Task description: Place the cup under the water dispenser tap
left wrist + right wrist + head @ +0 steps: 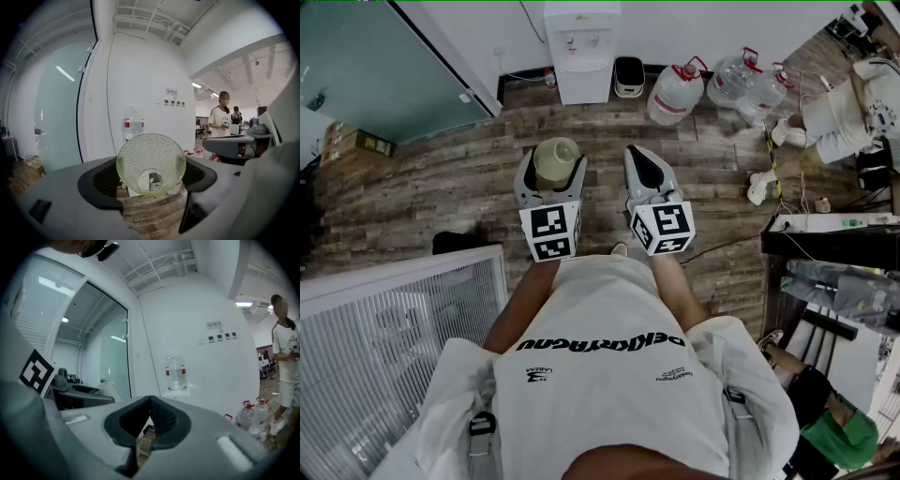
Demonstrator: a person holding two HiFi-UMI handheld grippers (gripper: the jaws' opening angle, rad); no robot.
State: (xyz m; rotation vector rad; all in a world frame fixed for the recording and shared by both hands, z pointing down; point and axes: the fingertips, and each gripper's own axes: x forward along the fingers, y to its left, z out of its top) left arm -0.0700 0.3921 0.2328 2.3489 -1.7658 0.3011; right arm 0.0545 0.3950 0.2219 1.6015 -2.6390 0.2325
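A greenish dimpled glass cup [556,161] sits between the jaws of my left gripper [553,172], which is shut on it. In the left gripper view I look into the cup [151,164] through its mouth, with both dark pads [102,180] against its sides. The white water dispenser [581,52] stands against the far wall, ahead of both grippers and well apart from them. Its bottle [134,124] shows above the cup. My right gripper [645,176] is beside the left one, shut and empty, its jaws meeting in the right gripper view [149,419].
Big water jugs [675,94] [748,84] and a small white bin [628,77] line the wall right of the dispenser. A person [839,112] is at the far right near a dark desk [825,239]. A glass partition [384,66] and white slatted panel [394,328] are left.
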